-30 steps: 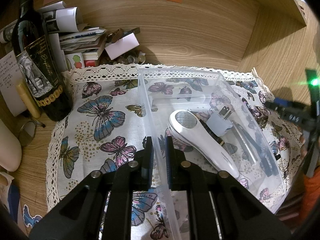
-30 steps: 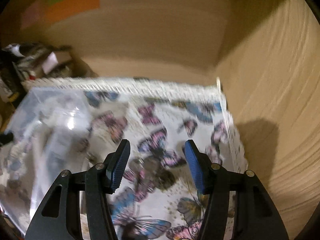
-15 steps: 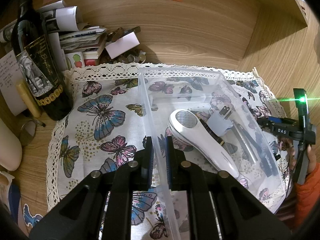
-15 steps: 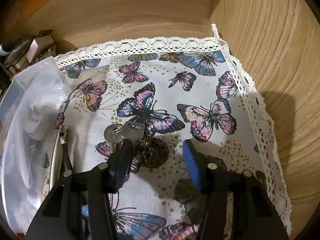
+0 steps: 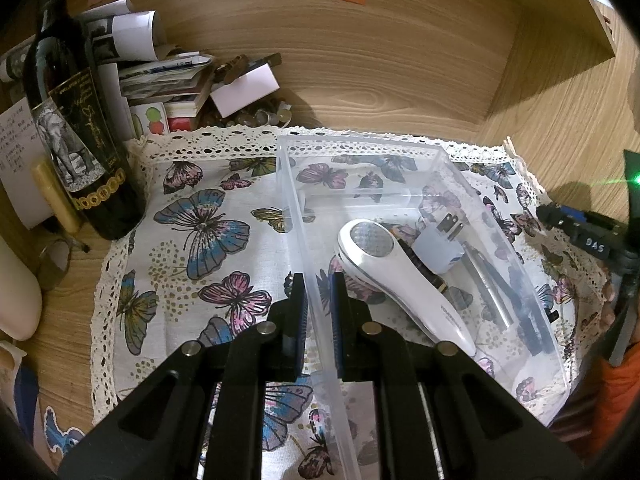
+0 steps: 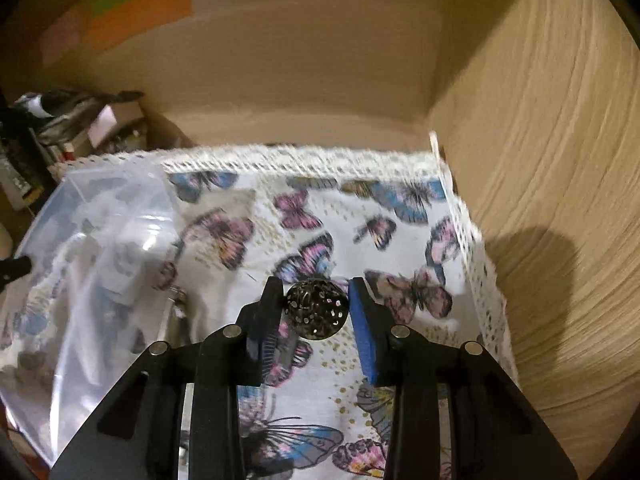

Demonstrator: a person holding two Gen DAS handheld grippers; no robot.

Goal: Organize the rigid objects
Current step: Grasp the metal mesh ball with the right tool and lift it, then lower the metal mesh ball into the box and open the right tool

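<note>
Now raised: right hand-held gripper (image 6: 316, 312) clasping perforated metal ball (image 6: 316, 310); left (image 5: 318, 312) pinching bin wall (image 5: 316, 320).

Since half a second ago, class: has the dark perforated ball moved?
Yes. The perforated ball was lying on the butterfly cloth; the right gripper now grips it, raised off the cloth.

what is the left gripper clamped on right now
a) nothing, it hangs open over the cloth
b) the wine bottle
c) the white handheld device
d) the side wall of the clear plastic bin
d: in the left wrist view the left gripper has its fingers on either side of the near side wall of the clear plastic bin, while the white handheld device lies loose inside it.
</note>
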